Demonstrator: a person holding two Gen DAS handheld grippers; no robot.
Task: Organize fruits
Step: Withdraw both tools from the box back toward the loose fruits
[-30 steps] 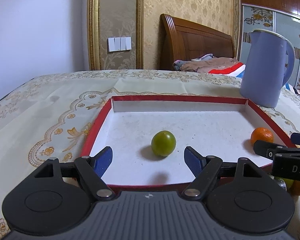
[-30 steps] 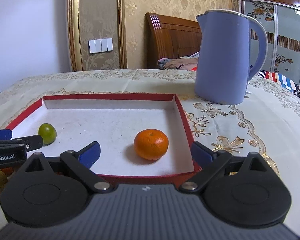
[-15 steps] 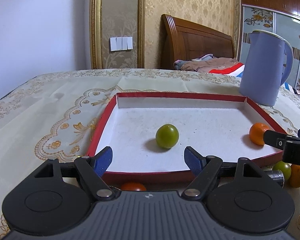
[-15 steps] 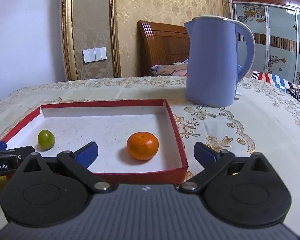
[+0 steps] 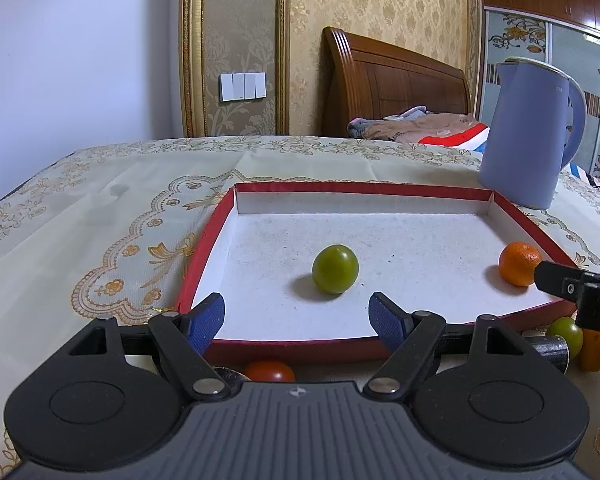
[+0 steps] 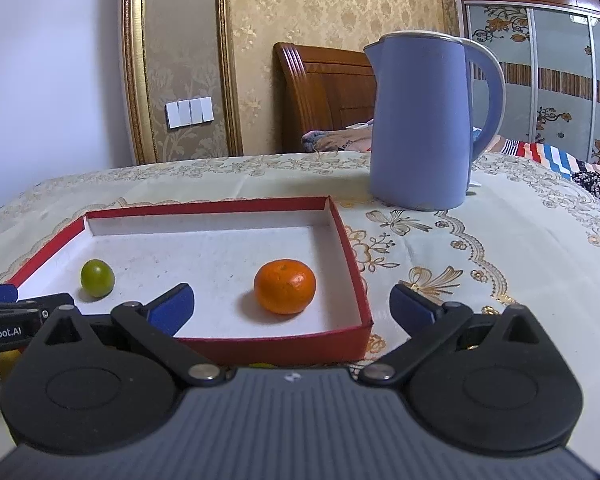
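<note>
A red-rimmed white tray [image 5: 340,190] [image 6: 350,248] lies on the table. In it are a green fruit [image 5: 335,269] [image 6: 97,279] and an orange mandarin [image 5: 519,263] [image 6: 285,287]. My left gripper [image 5: 298,316] is open and empty, at the tray's near edge. My right gripper [image 6: 291,306] is open and empty, at the tray's near right corner. On the cloth in front of the tray lie a red fruit [image 5: 269,371], a green fruit [image 5: 568,334] and an orange fruit [image 5: 598,350], partly hidden by the grippers. A yellow fruit [image 6: 7,360] shows at the right wrist view's left edge.
A blue kettle [image 5: 530,136] [image 6: 424,120] stands behind the tray's far right corner. A patterned tablecloth [image 5: 100,208] covers the table. A wooden bed headboard [image 5: 392,88] and a wall are beyond the table.
Both grippers have drawn back from the tray toward the near side. The loose fruits in front of the tray have come into view. The fruits in the tray have not moved.
</note>
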